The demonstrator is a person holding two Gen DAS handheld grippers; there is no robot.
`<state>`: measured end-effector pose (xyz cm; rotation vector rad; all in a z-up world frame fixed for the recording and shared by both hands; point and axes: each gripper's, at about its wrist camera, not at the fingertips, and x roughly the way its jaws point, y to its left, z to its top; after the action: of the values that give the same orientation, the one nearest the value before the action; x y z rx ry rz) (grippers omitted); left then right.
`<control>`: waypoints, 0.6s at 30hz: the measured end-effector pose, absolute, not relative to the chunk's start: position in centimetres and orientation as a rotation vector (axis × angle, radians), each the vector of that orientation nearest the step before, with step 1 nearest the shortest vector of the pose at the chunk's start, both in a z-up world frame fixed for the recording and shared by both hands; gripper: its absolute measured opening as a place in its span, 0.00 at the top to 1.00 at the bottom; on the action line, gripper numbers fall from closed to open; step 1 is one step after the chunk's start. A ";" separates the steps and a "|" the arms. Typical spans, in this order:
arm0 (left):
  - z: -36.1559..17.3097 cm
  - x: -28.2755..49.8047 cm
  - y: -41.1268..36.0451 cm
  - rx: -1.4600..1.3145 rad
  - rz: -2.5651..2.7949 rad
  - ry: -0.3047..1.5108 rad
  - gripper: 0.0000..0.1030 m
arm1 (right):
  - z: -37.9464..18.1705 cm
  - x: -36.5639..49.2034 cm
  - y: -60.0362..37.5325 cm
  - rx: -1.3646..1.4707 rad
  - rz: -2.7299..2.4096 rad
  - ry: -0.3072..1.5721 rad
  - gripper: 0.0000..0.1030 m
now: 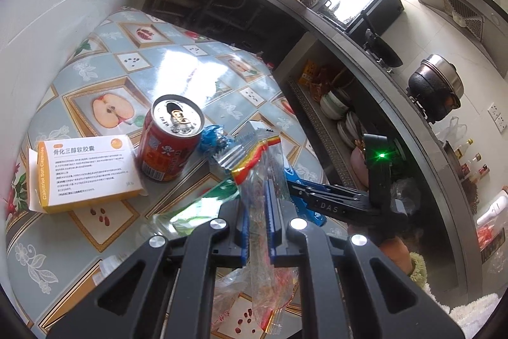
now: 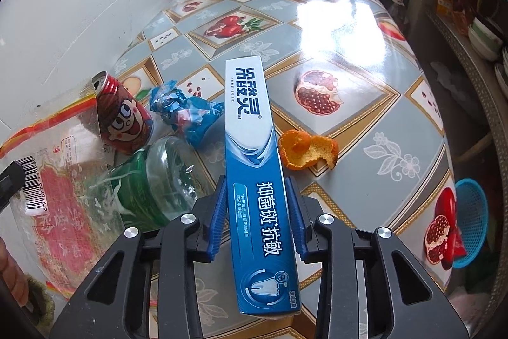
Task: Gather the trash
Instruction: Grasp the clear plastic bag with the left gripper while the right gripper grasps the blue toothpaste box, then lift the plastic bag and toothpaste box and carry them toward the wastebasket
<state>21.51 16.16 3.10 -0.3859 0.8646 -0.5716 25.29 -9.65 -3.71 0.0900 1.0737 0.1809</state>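
Observation:
My left gripper (image 1: 256, 189) is shut on a clear plastic bag with red print (image 1: 263, 167), held above the table; the bag also shows in the right wrist view (image 2: 60, 154). My right gripper (image 2: 257, 189) is shut on a long blue toothpaste box (image 2: 254, 154), whose end shows in the left wrist view (image 1: 297, 180). On the table lie a red drink can (image 1: 170, 138) (image 2: 122, 113), a crumpled blue wrapper (image 1: 214, 140) (image 2: 181, 110), a green-labelled plastic bottle (image 2: 152, 180) (image 1: 190, 208), an orange peel (image 2: 306, 153) and an orange-and-white medicine box (image 1: 87, 170).
The table has a fruit-patterned cloth (image 2: 349, 30) and stands against a white wall (image 1: 63, 5). A counter with pots (image 1: 435, 84) and shelves of bowls (image 1: 336, 107) runs along the right. A blue mesh basket (image 2: 471, 221) stands by the table's right edge.

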 end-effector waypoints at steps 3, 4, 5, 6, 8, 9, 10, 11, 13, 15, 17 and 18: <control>3.6 21.3 15.7 -0.366 -0.583 0.849 0.92 | -3.3 25.0 -9.7 0.093 0.186 1.059 0.68; 3.8 21.2 15.6 -0.358 -0.588 0.841 0.92 | -3.1 24.9 -9.7 0.095 0.188 1.053 0.69; 4.0 21.1 15.4 -0.353 -0.592 0.834 0.92 | -2.9 24.8 -9.8 0.098 0.191 1.047 0.69; 4.2 21.1 15.3 -0.348 -0.597 0.828 0.92 | -2.7 24.7 -9.8 0.102 0.196 1.038 0.69; 4.6 20.8 15.1 -0.337 -0.607 0.813 0.92 | -2.2 24.4 -9.9 0.109 0.206 1.021 0.69; 4.7 20.8 15.1 -0.332 -0.611 0.807 0.92 | -1.9 24.3 -9.9 0.111 0.210 1.013 0.69; 4.9 20.8 15.0 -0.327 -0.615 0.801 0.92 | -1.7 24.1 -9.9 0.111 0.212 1.003 0.69; 5.0 20.7 15.0 -0.326 -0.619 0.796 0.92 | -1.4 23.9 -9.9 0.111 0.215 0.993 0.69; 5.2 20.6 14.8 -0.322 -0.627 0.787 0.92 | -1.0 23.7 -10.0 0.112 0.220 0.979 0.69; 5.3 20.6 14.8 -0.322 -0.634 0.785 0.92 | -0.5 23.3 -10.1 0.115 0.223 0.962 0.69; 5.4 20.5 14.6 -0.319 -0.642 0.782 0.92 | 0.2 22.8 -10.6 0.124 0.213 0.941 0.69; 5.5 20.5 14.6 -0.317 -0.648 0.780 0.92 | 0.6 22.5 -10.9 0.130 0.207 0.930 0.69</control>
<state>20.47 14.56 5.51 -0.3166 0.7797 -0.6480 22.54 -10.88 0.63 0.1297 0.9297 0.2071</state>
